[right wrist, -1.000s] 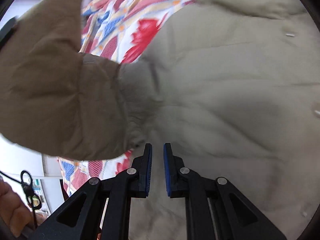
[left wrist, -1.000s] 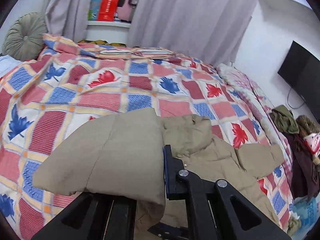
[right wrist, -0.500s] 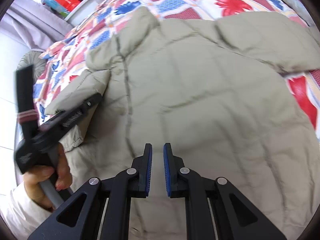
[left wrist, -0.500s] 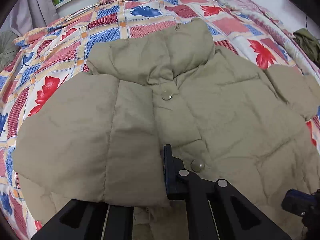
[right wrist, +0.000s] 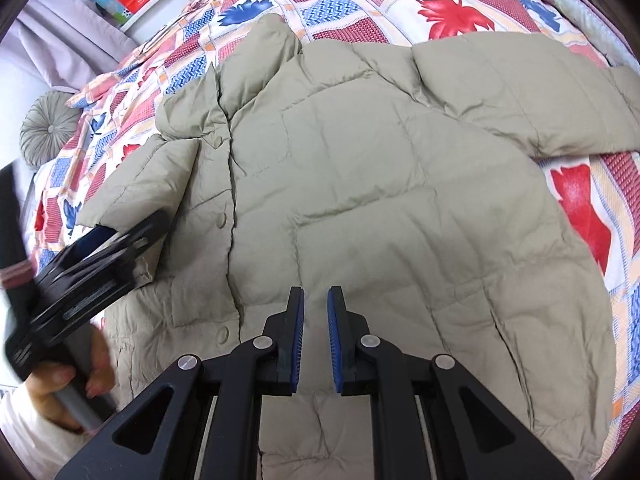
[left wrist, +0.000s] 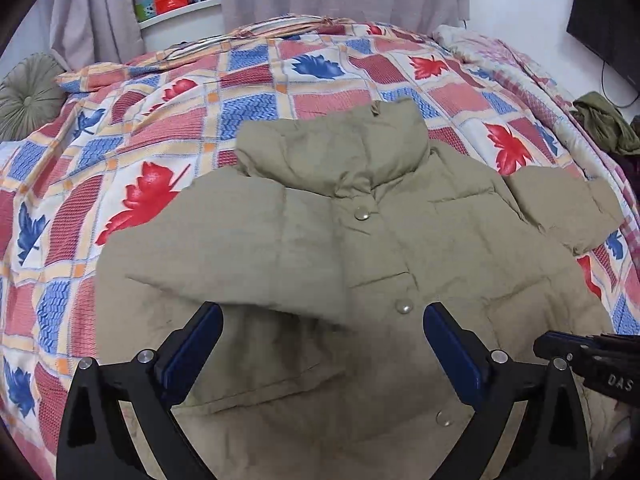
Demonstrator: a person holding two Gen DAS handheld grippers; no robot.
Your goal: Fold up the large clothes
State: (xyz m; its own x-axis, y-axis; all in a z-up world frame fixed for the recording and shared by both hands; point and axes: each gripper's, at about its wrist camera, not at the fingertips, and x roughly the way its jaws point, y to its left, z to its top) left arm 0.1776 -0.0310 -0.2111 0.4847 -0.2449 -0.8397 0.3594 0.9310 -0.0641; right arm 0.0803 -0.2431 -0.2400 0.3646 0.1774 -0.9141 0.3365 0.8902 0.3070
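Left gripper (left wrist: 322,344): jaws spread wide, gripping nothing — folded sleeve (left wrist: 240,248) just above them, mid-frame.
Right gripper (right wrist: 315,336): jaws nearly together, a narrow gap, nothing between — over the puffer jacket (right wrist: 360,200).
Around: leaf-print quilt (left wrist: 248,92) beneath; round cushion (left wrist: 24,100) upper left.
Jacket: khaki, quilted, snaps (left wrist: 362,213) closed, other sleeve (right wrist: 520,88) outspread at upper right.
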